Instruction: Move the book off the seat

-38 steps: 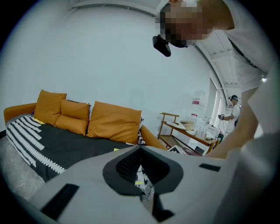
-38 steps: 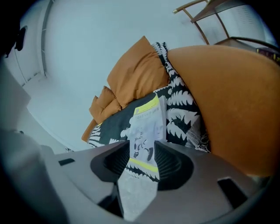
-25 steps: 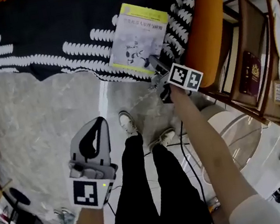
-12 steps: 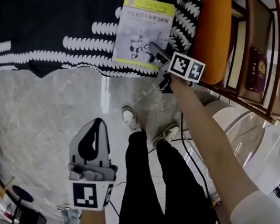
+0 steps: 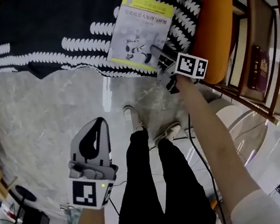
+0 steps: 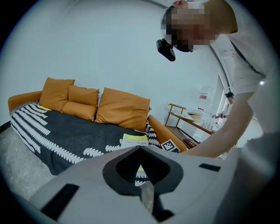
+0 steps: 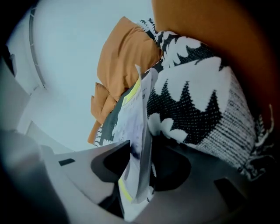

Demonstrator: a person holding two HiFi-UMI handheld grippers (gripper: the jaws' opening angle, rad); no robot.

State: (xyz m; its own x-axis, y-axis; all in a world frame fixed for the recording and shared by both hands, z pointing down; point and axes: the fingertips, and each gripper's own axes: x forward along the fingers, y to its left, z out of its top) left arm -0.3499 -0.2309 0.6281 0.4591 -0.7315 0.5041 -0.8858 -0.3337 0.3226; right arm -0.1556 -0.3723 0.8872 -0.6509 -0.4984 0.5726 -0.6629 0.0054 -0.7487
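Gripping book (image 5: 140, 31) corner, right claw (image 5: 162, 58) clamped, book hardly moved on seat (image 5: 35, 25) since before, left claw (image 5: 98, 122) closed, empty.

In the head view the near corner of the book (image 5: 140, 31) disappears under the right gripper (image 5: 158, 55), whose jaws sit mostly behind its own marker cube (image 5: 192, 67), and the print on the cover is too small to read. The sofa (image 5: 216, 21) and its patterned throw (image 5: 36, 30) run off the top edge, while the wooden shelf (image 5: 254, 31) is cropped at the right, and the dark red item (image 5: 258, 69) on it is too small to identify. In the left gripper view the body of the left gripper (image 6: 141, 151) covers the book's lower part, and in the right gripper view the book shows edge-on and blurred, its lower end buried between the jaws.
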